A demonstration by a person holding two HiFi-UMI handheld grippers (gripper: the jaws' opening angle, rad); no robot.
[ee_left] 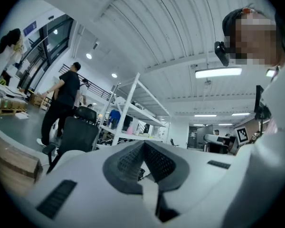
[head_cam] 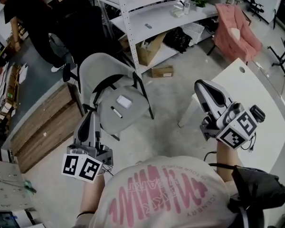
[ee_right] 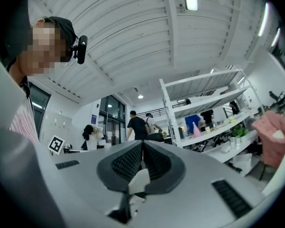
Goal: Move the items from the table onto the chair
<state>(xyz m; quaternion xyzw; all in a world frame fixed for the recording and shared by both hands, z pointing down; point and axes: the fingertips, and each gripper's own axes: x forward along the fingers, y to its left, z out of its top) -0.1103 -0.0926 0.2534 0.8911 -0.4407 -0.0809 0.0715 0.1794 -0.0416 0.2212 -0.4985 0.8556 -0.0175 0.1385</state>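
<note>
Behind chair (head_cam: 134, 118), white shelving rack (head_cam: 171, 20)

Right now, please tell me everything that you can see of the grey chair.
The grey chair looks like one moulded plastic shell with a rounded back, a dark gap between back and seat, and thin dark legs. It stands upright on the concrete floor, near the white shelving. A small white block and a black marker lie apart on its seat.
</note>
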